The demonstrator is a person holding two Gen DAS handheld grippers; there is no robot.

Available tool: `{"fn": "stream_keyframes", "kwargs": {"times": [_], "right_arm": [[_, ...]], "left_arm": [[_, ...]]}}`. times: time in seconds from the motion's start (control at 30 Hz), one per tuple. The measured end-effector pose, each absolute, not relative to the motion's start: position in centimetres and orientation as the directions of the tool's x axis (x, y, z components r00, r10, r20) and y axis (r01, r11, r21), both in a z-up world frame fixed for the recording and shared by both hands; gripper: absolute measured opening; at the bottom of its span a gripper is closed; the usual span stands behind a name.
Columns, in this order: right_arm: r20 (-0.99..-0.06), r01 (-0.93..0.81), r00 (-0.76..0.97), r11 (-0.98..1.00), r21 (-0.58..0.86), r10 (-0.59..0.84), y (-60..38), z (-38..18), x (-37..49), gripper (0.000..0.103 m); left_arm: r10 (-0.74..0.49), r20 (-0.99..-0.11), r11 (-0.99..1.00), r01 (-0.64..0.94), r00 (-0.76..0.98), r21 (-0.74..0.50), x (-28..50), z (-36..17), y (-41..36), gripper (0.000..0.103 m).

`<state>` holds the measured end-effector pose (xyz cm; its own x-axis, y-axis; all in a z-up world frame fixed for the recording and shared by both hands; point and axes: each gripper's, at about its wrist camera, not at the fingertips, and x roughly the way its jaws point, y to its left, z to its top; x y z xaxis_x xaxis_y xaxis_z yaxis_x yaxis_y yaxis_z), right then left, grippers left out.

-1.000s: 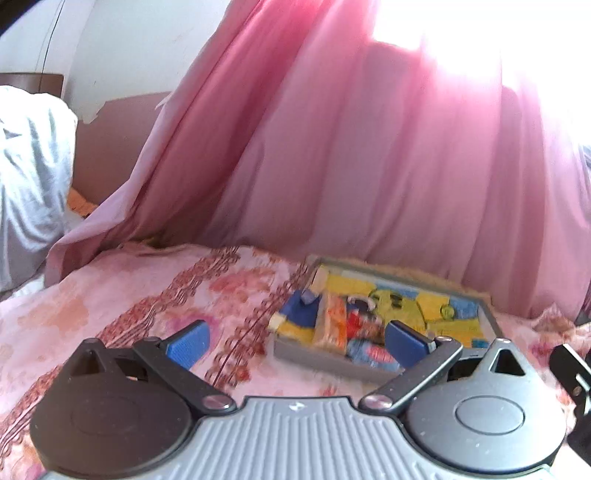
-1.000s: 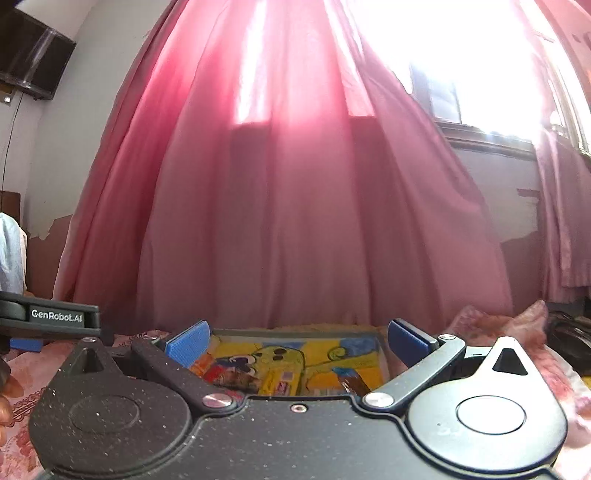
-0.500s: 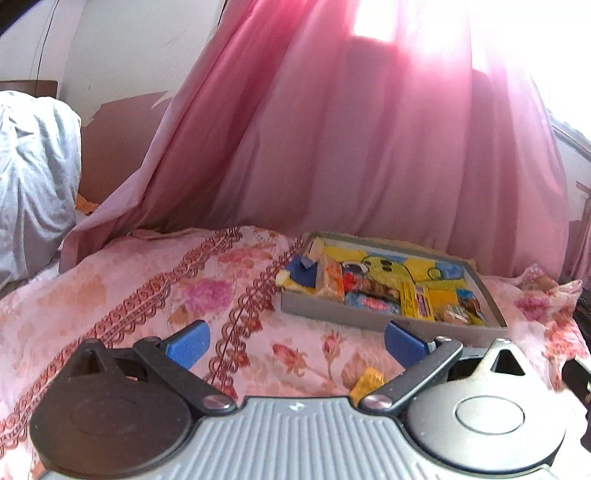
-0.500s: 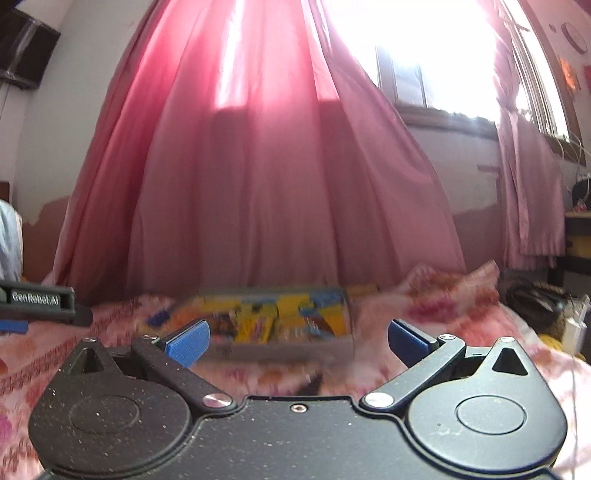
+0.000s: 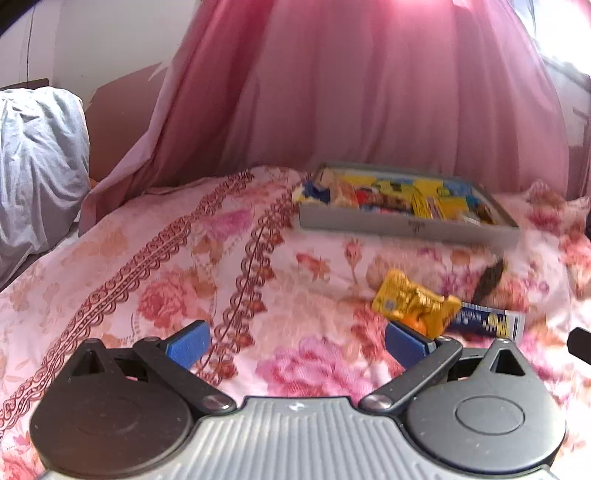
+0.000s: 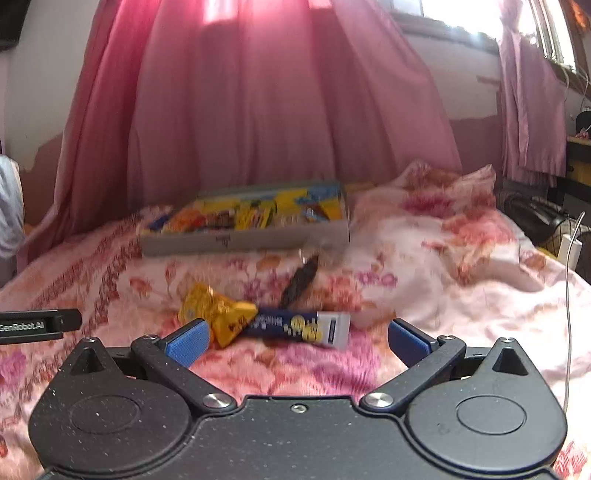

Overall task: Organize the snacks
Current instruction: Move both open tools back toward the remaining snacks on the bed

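Between my left gripper (image 5: 295, 341) and its spread blue pads there is only bare pink floral bedspread (image 5: 155, 258); that stretch is free up to the grey shallow tray (image 5: 406, 225). My right gripper (image 6: 297, 338), jaws wide, faces three loose obstacles close together: a crumpled yellow foil packet (image 6: 216, 312), a dark blue and white bar wrapper (image 6: 299, 326) touching it, and a dark brown wrapper (image 6: 299, 282) behind. A rumpled fold of bedding (image 6: 436, 206) crowds the tray's right end.

A bed (image 5: 122, 266) lies under a pink floral bedspread (image 6: 461, 280), rumpled into folds on the right. Pink curtains (image 5: 369, 96) hang behind it, lit by a window (image 6: 458, 14). A grey pillow (image 5: 37, 155) sits at the left. A white cable (image 6: 569, 295) trails down the right edge.
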<state>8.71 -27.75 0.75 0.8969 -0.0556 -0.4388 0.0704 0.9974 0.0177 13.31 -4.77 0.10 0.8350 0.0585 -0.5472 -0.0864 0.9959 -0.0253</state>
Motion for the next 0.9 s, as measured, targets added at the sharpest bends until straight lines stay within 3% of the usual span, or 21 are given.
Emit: {"fn": "stream_keyframes", "kwargs": {"times": [0.3, 0.9], "right_arm": [[-0.511, 0.076, 0.857, 0.997, -0.004, -0.067, -27.5, -0.3, 9.5, 0.102], [-0.565, 0.045, 0.825, 0.999, 0.01, -0.032, -27.1, -0.7, 10.7, 0.102]], "left_arm": [[0.057, -0.58, 0.997, -0.077, 0.813, -0.01, 12.6, -0.9, -4.4, 0.103], [0.043, -0.605, 0.999, -0.048, 0.795, 0.008, 13.3, -2.1, -5.0, 0.103]]}}
